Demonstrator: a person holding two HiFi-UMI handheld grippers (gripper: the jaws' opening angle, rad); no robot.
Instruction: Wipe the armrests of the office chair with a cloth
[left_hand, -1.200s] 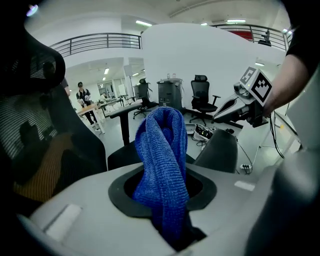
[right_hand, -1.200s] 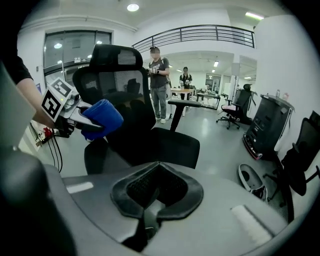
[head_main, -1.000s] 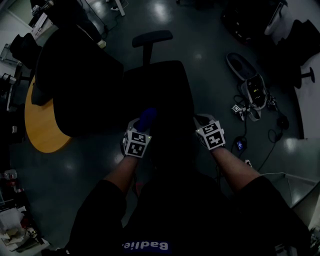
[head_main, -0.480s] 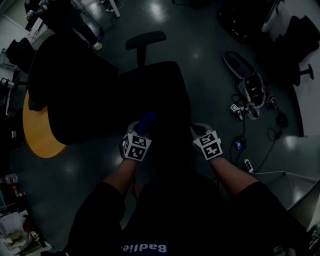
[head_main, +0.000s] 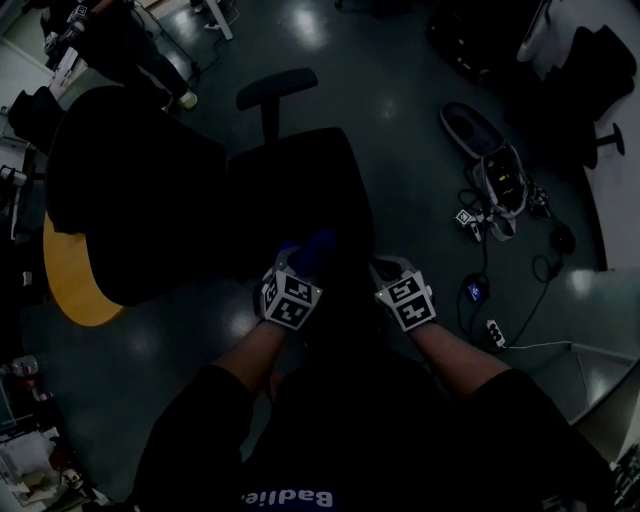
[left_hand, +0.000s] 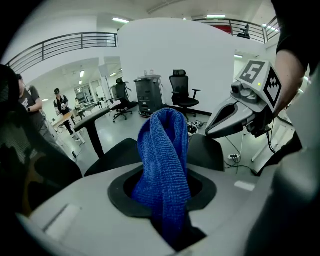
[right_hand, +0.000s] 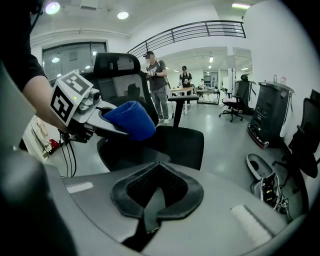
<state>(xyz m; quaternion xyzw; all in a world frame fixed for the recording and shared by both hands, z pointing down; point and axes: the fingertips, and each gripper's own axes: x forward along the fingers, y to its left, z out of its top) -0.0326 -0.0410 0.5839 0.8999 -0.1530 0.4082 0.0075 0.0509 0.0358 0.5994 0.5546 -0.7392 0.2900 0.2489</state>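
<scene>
My left gripper (head_main: 300, 266) is shut on a blue knitted cloth (left_hand: 165, 155), which stands up out of its jaws (head_main: 318, 250). It hangs over the near edge of the black office chair (head_main: 300, 180). My right gripper (head_main: 386, 272) is close beside it on the right, jaws together and holding nothing. In the right gripper view the right gripper (right_hand: 155, 192) looks at the left gripper (right_hand: 107, 127) with the cloth (right_hand: 131, 120), the chair seat (right_hand: 175, 142) and a black armrest (right_hand: 186, 98) on its post. That armrest shows at the chair's far side (head_main: 277, 88).
A second black chair (head_main: 130, 190) stands at a round wooden table (head_main: 75, 285) to the left. An open case (head_main: 490, 150), cables and a power strip (head_main: 495, 328) lie on the floor at right. People (right_hand: 157, 85) stand far off.
The left gripper with the cloth has shifted right toward the right gripper. Both have drawn slightly back toward me, so the gap between them is narrower.
</scene>
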